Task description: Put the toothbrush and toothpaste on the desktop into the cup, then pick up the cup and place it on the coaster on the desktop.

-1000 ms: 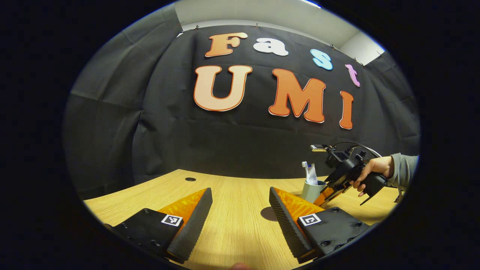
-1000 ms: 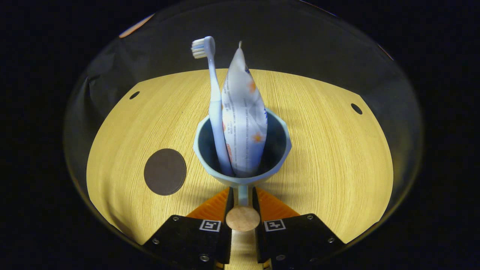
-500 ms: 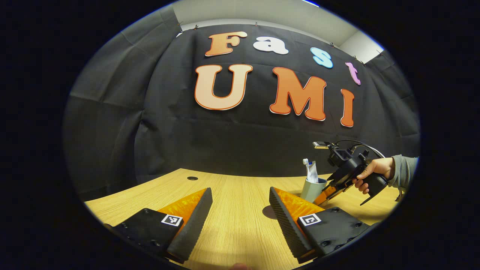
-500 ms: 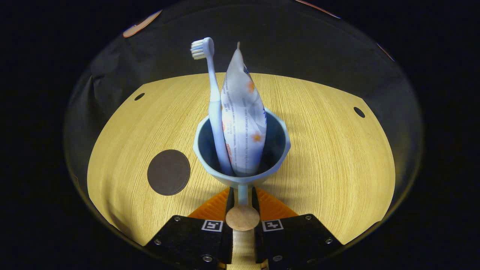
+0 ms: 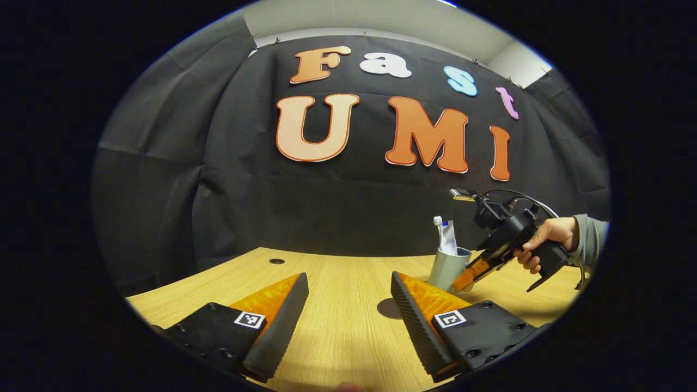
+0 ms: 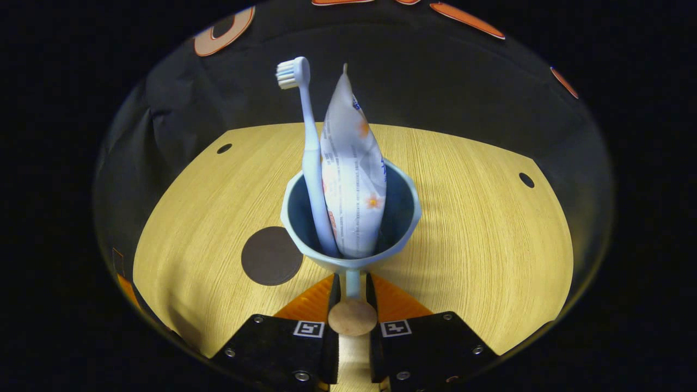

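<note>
In the right gripper view a pale blue cup [image 6: 403,212] holds a light blue toothbrush [image 6: 307,147] and a white toothpaste tube [image 6: 354,179], both upright. My right gripper [image 6: 352,296] is shut on the cup's handle [image 6: 352,283], and the cup hangs above the wooden desk [image 6: 479,228]. A dark round coaster [image 6: 271,256] lies on the desk to the cup's left. In the left gripper view my left gripper [image 5: 348,305] stands open over the desk with nothing between its fingers. Beyond it the cup [image 5: 446,267] is lifted by the right gripper [image 5: 463,280], and the coaster [image 5: 387,308] shows partly behind one finger.
A person's hand [image 5: 544,242] and grey sleeve hold the right gripper at the right of the left gripper view. Small round holes [image 6: 526,180] sit near the desk's far corners. The black cloth wall stands behind the desk.
The right gripper has lifted the cup off the desk and carried it left toward the coaster. The left gripper has stayed nearly still and open.
</note>
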A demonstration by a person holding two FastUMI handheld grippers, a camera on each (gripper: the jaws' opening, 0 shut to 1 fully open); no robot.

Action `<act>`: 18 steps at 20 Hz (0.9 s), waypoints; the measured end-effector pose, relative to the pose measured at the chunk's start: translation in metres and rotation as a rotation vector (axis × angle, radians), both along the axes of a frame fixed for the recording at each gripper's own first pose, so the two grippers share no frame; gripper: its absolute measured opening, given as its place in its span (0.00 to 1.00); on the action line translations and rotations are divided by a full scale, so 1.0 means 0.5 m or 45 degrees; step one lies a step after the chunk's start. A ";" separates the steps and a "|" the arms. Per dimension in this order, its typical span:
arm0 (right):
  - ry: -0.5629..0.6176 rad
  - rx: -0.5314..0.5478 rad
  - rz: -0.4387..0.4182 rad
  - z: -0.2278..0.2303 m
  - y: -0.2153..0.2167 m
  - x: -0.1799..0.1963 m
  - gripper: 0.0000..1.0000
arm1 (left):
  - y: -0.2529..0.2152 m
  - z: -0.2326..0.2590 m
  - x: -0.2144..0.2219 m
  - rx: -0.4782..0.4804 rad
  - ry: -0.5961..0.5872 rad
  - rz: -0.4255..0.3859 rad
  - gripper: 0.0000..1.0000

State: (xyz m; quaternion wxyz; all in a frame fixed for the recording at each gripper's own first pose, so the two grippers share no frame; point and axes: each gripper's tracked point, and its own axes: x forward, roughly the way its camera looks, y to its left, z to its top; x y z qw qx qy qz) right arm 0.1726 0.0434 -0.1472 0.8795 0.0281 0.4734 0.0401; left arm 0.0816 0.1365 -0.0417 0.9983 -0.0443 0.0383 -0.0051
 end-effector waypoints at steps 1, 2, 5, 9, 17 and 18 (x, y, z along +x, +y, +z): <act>-0.008 -0.005 0.013 -0.001 -0.001 0.003 0.23 | -0.004 -0.002 -0.001 -0.001 0.001 -0.004 0.97; -0.013 -0.010 0.025 -0.003 -0.002 0.006 0.23 | -0.005 -0.001 -0.002 0.000 0.003 -0.005 0.97; -0.025 -0.004 0.059 -0.001 -0.006 0.010 0.23 | -0.010 0.001 -0.005 0.003 0.002 -0.006 0.98; -0.040 -0.002 0.100 -0.002 -0.008 0.014 0.23 | -0.006 -0.003 -0.010 0.005 0.007 0.007 0.98; -0.053 -0.010 0.181 -0.004 -0.006 0.018 0.23 | 0.011 -0.013 -0.011 0.002 0.014 0.027 0.98; -0.054 -0.012 0.193 -0.004 -0.006 0.019 0.23 | 0.012 -0.012 -0.012 0.004 0.012 0.029 0.96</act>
